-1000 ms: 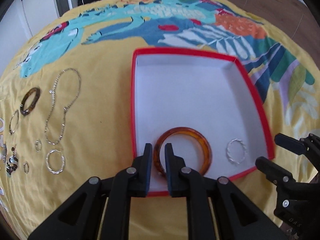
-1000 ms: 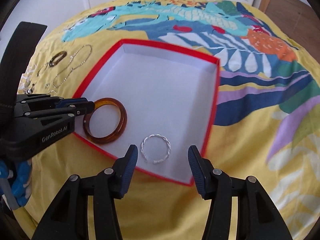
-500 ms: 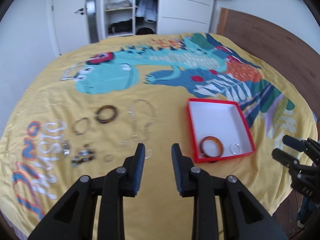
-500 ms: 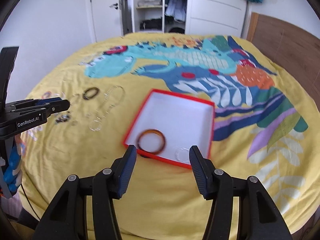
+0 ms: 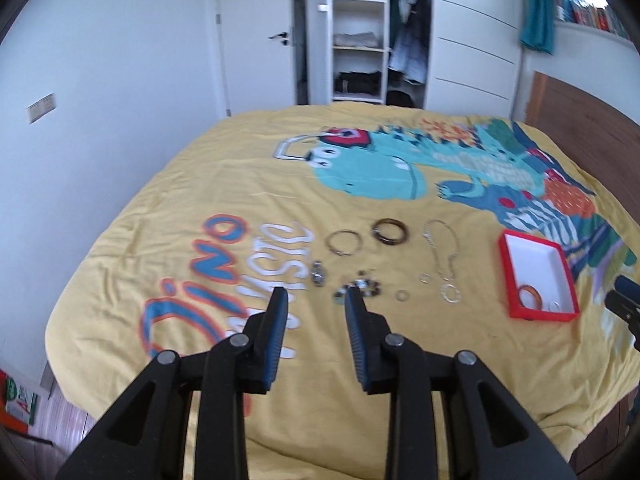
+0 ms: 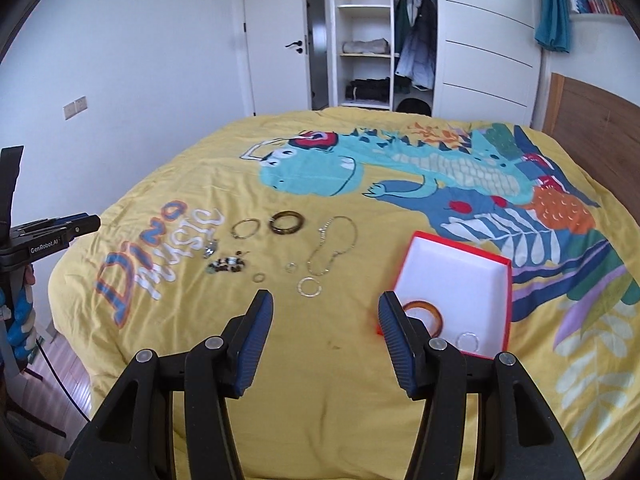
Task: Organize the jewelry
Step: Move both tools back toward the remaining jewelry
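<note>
A red box with a white inside (image 5: 532,256) (image 6: 456,280) lies on the yellow bedspread and holds an amber bangle (image 5: 530,295) (image 6: 424,312) and a silver twisted ring (image 5: 554,306) (image 6: 468,341). Loose jewelry lies to its left: a dark bangle (image 5: 390,232) (image 6: 286,222), a thin bangle (image 5: 343,242) (image 6: 245,228), a chain necklace (image 5: 442,254) (image 6: 332,246), a silver hoop (image 5: 451,294) (image 6: 309,287), small rings and a bead piece (image 5: 356,286) (image 6: 228,265). My left gripper (image 5: 316,300) and right gripper (image 6: 326,302) are open, empty, high above the bed.
The bed fills both views, with a wooden headboard (image 6: 592,120) at the right. An open wardrobe (image 6: 372,40) and a door (image 6: 276,40) stand behind. The bed's near edge and wooden floor (image 5: 40,432) lie at the lower left.
Both grippers have pulled up and back from the box. The left gripper let go of the amber bangle, opened wider and swung left over the loose jewelry.
</note>
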Available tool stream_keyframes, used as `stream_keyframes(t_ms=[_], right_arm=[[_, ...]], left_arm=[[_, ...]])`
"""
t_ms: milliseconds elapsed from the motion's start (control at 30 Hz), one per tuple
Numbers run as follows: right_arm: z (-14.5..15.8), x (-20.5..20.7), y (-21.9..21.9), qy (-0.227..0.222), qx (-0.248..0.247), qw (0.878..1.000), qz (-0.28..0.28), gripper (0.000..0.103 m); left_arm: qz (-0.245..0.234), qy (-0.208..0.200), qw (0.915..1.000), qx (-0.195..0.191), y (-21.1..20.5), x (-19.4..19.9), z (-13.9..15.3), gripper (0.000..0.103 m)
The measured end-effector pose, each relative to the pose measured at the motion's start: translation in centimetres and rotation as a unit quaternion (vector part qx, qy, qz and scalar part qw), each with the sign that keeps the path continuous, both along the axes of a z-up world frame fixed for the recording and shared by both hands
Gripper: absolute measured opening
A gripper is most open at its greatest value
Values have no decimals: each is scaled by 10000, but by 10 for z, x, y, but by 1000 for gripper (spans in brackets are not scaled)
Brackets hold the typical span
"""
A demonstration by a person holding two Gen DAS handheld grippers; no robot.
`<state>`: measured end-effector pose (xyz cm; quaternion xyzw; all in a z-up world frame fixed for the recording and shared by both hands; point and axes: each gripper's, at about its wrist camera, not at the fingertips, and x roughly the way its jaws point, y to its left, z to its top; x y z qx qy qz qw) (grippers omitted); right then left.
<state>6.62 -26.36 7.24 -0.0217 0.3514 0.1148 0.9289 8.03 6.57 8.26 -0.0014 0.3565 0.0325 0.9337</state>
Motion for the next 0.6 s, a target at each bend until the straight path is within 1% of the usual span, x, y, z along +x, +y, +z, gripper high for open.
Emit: stream_keyframes(t_ms=[100, 167, 233, 267, 300, 367, 433, 600], right_arm=[[-2, 1, 7, -2, 39, 10000, 38, 54], [-7, 5, 11, 27, 27, 10000, 21, 54], [-15, 10, 13, 76, 49, 10000, -22, 54], [-20, 15, 14, 117, 77, 9999, -39, 54], [-26, 20, 14, 168, 96, 9998, -56, 54], [-40, 30, 17, 275, 87, 9995, -94, 54], [-55, 42, 20, 383, 72, 9992, -94, 54], [-97, 70, 30, 693, 28, 9976, -50, 55]], left_arm=[[220, -125, 9996, -99, 20, -6, 1, 28], [261, -165, 9994, -152, 30, -5, -3, 28], [205, -68, 9997, -148, 33, 0, -11, 28], [160, 16, 9998, -153, 33, 4, -17, 29], [123, 84, 9997, -175, 33, 7, -24, 38], [66, 150, 9996, -221, 29, 14, -40, 45], [-25, 265, 9994, -238, 23, 26, -59, 46], [-190, 651, 9964, -514, 10, 61, -108, 46]])
